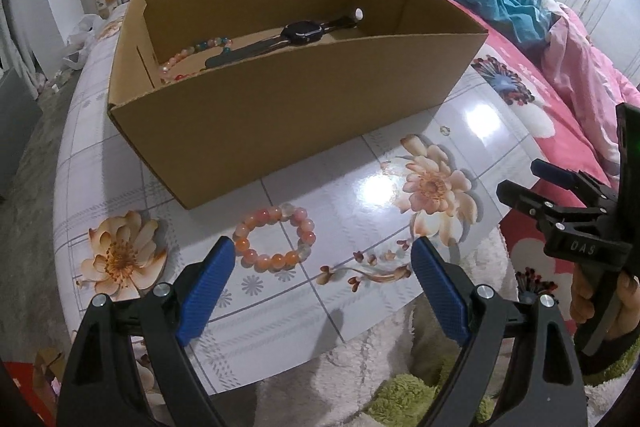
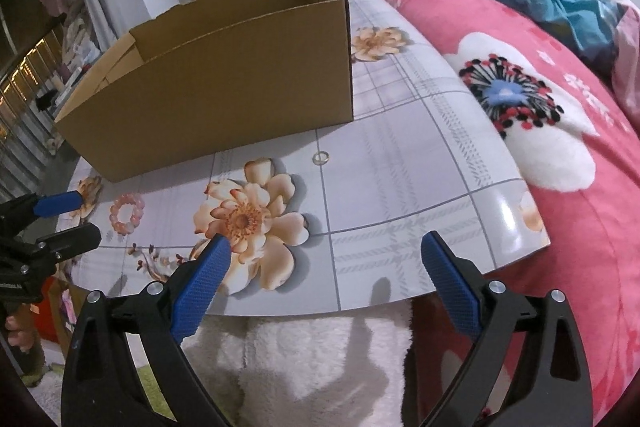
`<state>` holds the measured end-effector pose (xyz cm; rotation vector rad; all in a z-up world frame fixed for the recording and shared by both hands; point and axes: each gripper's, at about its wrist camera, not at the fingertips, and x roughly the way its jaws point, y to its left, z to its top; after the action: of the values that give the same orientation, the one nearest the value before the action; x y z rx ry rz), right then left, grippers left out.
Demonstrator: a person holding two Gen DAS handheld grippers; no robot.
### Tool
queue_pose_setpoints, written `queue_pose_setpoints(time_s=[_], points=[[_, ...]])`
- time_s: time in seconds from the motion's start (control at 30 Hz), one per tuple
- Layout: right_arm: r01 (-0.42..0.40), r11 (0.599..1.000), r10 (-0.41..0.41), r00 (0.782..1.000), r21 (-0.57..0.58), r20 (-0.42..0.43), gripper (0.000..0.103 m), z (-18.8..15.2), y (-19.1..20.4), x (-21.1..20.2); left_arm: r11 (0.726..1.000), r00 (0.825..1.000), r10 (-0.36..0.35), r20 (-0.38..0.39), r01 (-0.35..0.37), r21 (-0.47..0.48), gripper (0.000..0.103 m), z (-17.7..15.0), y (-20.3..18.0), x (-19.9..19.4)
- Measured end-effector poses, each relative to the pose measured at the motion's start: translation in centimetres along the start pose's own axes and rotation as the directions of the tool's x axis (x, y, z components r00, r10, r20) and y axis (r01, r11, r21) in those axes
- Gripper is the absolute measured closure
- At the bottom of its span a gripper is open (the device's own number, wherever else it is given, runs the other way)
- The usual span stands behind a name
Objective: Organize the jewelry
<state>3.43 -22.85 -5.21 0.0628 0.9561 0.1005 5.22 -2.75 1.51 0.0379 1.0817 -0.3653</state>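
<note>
Left gripper jaws wide, nothing between the pads. Pink bead bracelet lies on the floral board just ahead of the left finger. Cardboard box beyond it holds a black watch and beaded bracelet.

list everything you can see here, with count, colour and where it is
cardboard box: one, brown, open-topped, at the back of the tabletop
watch: one, black, inside the box
bead string: one, mixed pink and teal, inside the box left of the watch
bead bracelet: one, pink-orange, on the tabletop in front of the box
ring: one, small and pale, on the tabletop near the box's right corner
tabletop: one, glossy grey-white with flower print
blanket: one, pink with white flowers, right of the tabletop
left gripper: one, black with blue pads, open, near the bracelet
right gripper: one, same colours, open, empty
</note>
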Motion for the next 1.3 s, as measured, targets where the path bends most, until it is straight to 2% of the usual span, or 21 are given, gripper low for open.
queue_pose_setpoints(time_s=[1.3], points=[[0.004, 1.0, -0.004, 1.0, -0.003, 0.021, 0.009, 0.0, 1.6, -0.8, 1.0, 1.0, 0.009, -0.002, -0.009, -0.014, 0.015, -0.2, 0.4, -0.1]])
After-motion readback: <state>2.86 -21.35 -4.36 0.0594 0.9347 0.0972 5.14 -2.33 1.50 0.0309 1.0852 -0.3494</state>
